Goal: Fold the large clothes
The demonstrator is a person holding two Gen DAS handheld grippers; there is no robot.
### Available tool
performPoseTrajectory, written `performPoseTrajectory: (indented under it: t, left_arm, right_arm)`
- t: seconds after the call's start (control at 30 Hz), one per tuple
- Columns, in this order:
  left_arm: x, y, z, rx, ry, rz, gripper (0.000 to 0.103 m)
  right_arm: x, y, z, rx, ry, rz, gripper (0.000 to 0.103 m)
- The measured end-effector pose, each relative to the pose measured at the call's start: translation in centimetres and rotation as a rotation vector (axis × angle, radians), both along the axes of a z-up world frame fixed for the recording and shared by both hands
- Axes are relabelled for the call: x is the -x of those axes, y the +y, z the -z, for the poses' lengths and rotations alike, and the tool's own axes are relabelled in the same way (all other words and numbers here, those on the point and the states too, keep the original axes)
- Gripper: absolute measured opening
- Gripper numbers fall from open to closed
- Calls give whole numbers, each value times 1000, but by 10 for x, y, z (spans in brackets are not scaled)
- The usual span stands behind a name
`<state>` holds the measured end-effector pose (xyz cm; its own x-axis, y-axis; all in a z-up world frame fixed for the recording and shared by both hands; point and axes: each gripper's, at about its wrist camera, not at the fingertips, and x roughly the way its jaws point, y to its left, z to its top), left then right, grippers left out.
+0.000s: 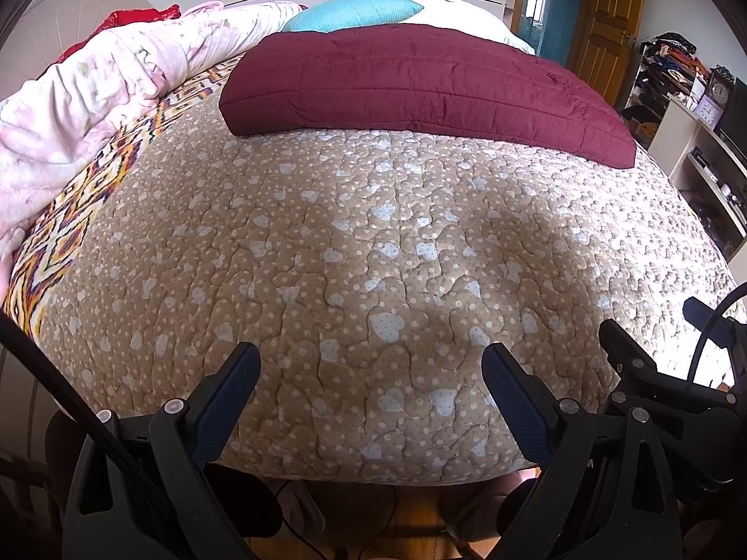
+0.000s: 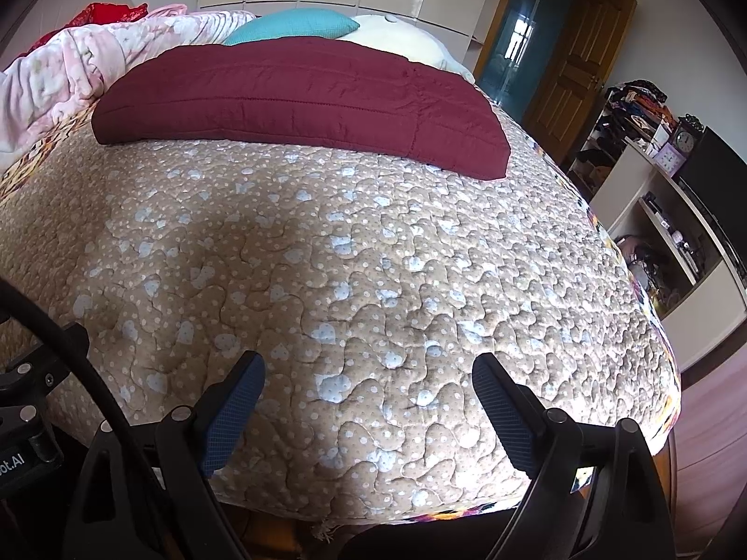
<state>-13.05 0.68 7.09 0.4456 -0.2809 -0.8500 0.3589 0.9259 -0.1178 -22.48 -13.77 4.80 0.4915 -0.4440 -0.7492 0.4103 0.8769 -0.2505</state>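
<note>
Here, left gripper [image 1: 371, 366]: our jaws wide apart, empty.
Right gripper [image 2: 369, 375]: likewise.
Maroon garment [image 1: 420, 86]: folded on bed [image 1: 350, 256].

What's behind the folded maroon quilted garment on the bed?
Behind the maroon quilted garment lie a teal cushion and a white pillow; their lower parts are hidden by it.
</note>
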Motion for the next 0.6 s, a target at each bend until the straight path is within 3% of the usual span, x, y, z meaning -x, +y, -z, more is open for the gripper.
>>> performPoseTrajectory:
  t: [0.43,0.6]
  left_arm:
    - [0,0,2,-1,2,3,95]
    - [0,-1,2,-2,1,2,95]
  right_arm:
    - [-2,1,-1,-2,-7,-1,93]
    - [2,-1,-8,-18,-56,14,93]
